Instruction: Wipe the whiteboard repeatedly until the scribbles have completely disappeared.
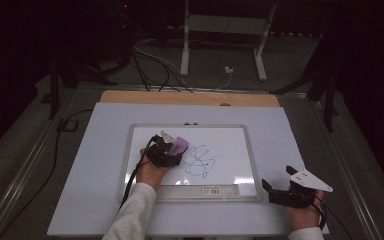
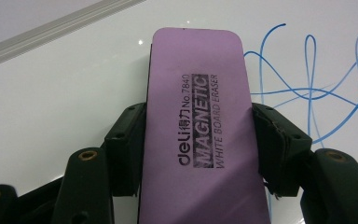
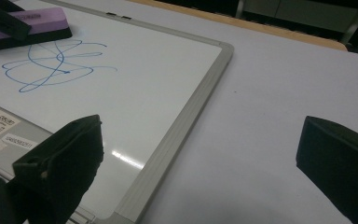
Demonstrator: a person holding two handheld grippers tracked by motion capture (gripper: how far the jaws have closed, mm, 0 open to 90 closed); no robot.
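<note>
Left tongs point(image 1: 172, 150): partly closed, both jaws pressed against the long sides of the purple eraser point(image 2: 200, 135) (printed "MAGNETIC WHITE BOARD ERASER"), which they pinch firmly. The eraser lies flat on the whiteboard point(image 1: 230, 137), just left of the blue scribble point(image 1: 201, 161), its far end projecting beyond the jaws.

Right tongs point(image 1: 275, 192): spread wide, holding and touching nothing, parked on the desk point(image 1: 290, 135) just off the whiteboard's near right corner.

Open board surface lies right of and beyond the scribble up to the grey frame point(image 3: 186, 121); the desk's pale sheet stands bare past that frame.
</note>
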